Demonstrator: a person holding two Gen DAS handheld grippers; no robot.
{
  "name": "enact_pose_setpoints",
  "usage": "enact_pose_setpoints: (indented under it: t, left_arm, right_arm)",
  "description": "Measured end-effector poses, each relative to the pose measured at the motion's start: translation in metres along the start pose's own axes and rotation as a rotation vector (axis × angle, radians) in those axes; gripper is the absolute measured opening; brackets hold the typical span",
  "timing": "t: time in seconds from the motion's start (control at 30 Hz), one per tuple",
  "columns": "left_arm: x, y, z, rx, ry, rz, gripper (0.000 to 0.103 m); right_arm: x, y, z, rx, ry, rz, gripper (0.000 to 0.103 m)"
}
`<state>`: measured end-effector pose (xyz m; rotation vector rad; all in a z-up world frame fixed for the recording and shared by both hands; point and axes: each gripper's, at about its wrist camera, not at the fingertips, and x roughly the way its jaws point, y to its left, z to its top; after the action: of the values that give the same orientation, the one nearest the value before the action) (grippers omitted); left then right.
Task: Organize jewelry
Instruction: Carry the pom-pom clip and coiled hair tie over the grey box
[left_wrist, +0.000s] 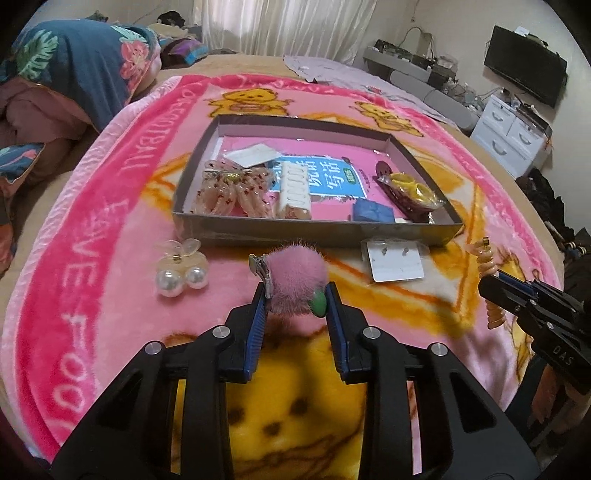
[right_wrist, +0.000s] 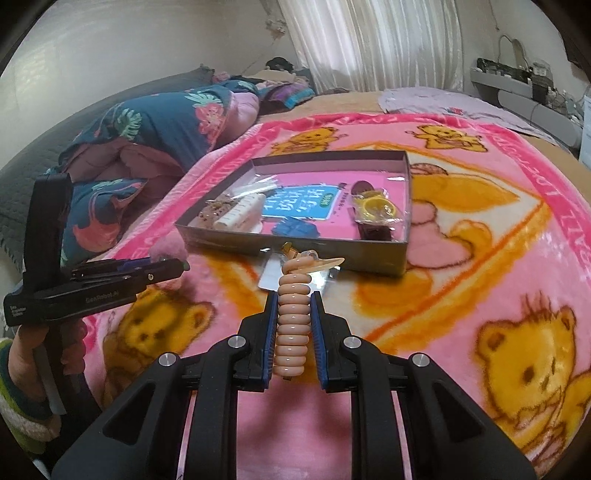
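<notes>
While a pink fleece blanket printed with yellow bears (left_wrist: 110, 206) covers the bed, a shallow grey cardboard tray (left_wrist: 317, 230) sits near its middle, in a bedroom with pale curtains (left_wrist: 291, 26), a black wall-mounted television (left_wrist: 524, 66) and white drawers (left_wrist: 509, 129) along the right. A rumpled floral quilt (left_wrist: 74, 62) is heaped at the far left.

Inside the tray lie a speckled translucent claw clip (left_wrist: 231, 190), a white comb-like clip (left_wrist: 295, 201), a blue folded piece (left_wrist: 371, 212) and yellow rings in a clear wrapper (left_wrist: 410, 188).

On the blanket just in front of the tray rest a clear clip with two pearl balls (left_wrist: 181, 271) and a small white earring card (left_wrist: 397, 262), with bare blanket to either side.

The left gripper (left_wrist: 295, 295) has its fingers pinching a fluffy pink pom-pom hair clip (left_wrist: 295, 277), lifted just before the tray's near wall. The right gripper (right_wrist: 293, 314) has its fingers pressed onto a peach spiral coil hair tie (right_wrist: 291, 325), held upright short of the same wall.

A hand (right_wrist: 27, 362) in a striped cuff grips the left handle at the picture's edge. The tray's printed label is unreadable, and the earring card is partly hidden behind the coil in the right view.
</notes>
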<state>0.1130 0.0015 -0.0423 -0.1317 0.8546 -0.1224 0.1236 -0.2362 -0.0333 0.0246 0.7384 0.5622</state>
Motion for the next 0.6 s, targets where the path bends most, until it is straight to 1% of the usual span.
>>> enact_pose_setpoints:
  t: [0.27,0.6]
  left_arm:
    - [-0.020,0.020,0.008,-0.047,-0.047,0.011,0.023]
    - [-0.030,0.031,0.029,-0.069,-0.082,0.031,0.023]
  right_arm:
    - [-0.004,0.014,0.009,-0.034,-0.020,0.031,0.017]
    - [0.001,0.023,0.038,-0.053,-0.052,0.043,0.017]
